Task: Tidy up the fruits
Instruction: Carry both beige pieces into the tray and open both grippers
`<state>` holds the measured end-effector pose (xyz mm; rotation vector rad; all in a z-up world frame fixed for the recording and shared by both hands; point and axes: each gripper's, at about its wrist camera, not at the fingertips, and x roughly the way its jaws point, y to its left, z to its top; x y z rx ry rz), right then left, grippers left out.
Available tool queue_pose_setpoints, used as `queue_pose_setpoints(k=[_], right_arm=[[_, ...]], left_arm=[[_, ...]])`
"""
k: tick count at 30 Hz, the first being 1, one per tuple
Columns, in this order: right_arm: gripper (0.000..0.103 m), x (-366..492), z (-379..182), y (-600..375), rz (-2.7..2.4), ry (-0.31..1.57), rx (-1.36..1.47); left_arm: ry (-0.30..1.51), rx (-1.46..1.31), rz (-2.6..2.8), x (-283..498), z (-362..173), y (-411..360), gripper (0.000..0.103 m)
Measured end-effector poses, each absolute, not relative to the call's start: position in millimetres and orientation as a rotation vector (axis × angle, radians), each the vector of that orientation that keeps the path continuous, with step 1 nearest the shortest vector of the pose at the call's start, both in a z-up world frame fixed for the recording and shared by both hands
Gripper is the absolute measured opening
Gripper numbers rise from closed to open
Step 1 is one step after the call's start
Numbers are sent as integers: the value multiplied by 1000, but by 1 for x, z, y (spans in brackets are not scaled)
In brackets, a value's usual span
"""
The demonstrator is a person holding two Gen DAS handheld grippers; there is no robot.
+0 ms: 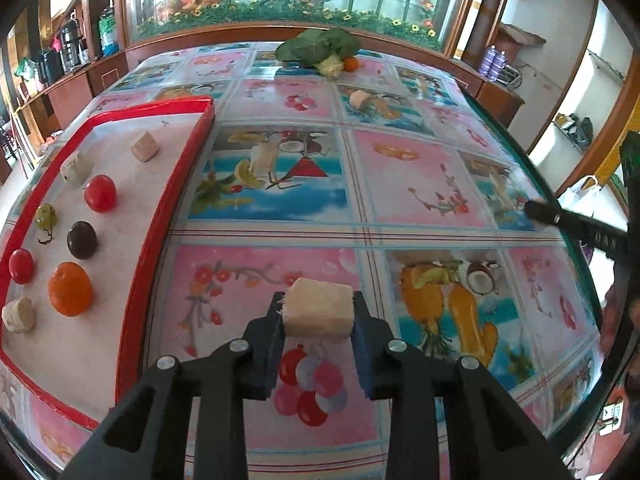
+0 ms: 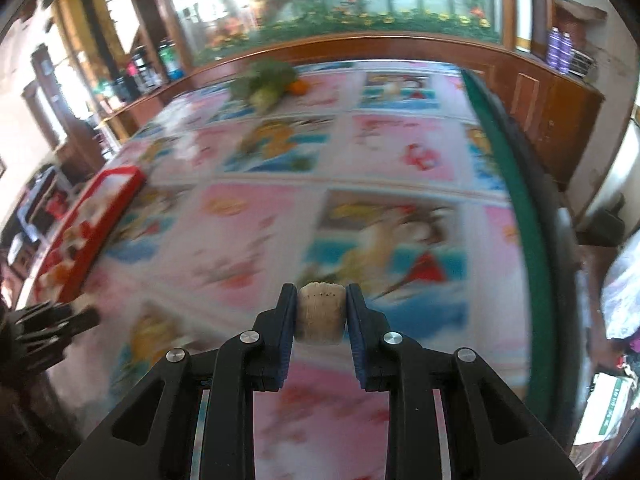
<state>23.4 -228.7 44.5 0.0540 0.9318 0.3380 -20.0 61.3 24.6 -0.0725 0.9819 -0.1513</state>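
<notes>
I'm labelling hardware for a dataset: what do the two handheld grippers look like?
Both look alike. The left gripper and the right gripper have angular matte black linkage arms with cut-out windows, joined by round silver pivot bolts. Each finger ends in a dark blue ribbed pad. No cables, printed markings or sleeves show in the wrist views.

A lived-in home dining room: a table [image 1: 400, 184] under a fruit-printed cloth, wooden cabinets [image 1: 500, 100] along the far wall, flasks [image 1: 72, 44] far left, shelves [image 1: 592, 92] at right.
</notes>
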Motion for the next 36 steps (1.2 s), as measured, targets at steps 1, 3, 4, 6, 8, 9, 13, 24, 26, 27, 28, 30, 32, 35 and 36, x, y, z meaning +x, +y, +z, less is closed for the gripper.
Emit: queue_pose_setpoints(k=[1,3,4,6,8,9,13,24,26,27,28,30,32,35,36], right_arm=[[24,17,44,-220,353,934,57],[24,9,44,-205,379,941,57],[24,5,44,-197,392,946,57],[24,-2,42,-179,416,954,54],[24,-8,40,-161,436,961,47],[24,-10,40,-155,445,964,46],[24,-12,43,-127,477,958,36],[24,0,64,-57,571,922,0],[24,5,68,-42,597,918,5],[24,8,69,-36,606,915,3],[24,11,70,-27,617,914,-3],[24,19,72,-13,632,914,-3],[24,25,72,-2,642,914,-13],[24,35,71,18,660,918,-27],[24,37,71,24,663,918,-33]], left_arm=[[981,-73,-158,-21,25,62,33],[977,-76,-175,-23,28,64,33],[975,-77,-182,-24,29,65,33],[972,-83,-196,-26,32,68,33],[967,-89,-210,-29,36,73,33],[963,-90,-214,-30,38,76,33],[941,-103,-223,-35,49,92,33],[894,-164,-145,-38,69,157,33],[889,-172,-116,-38,70,173,33],[888,-175,-103,-37,70,182,33],[886,-176,-90,-37,70,189,33],[881,-169,-61,-33,71,204,33],[877,-155,-33,-28,70,217,33],[882,-141,-4,-19,67,236,33],[884,-140,4,-15,66,242,33]])
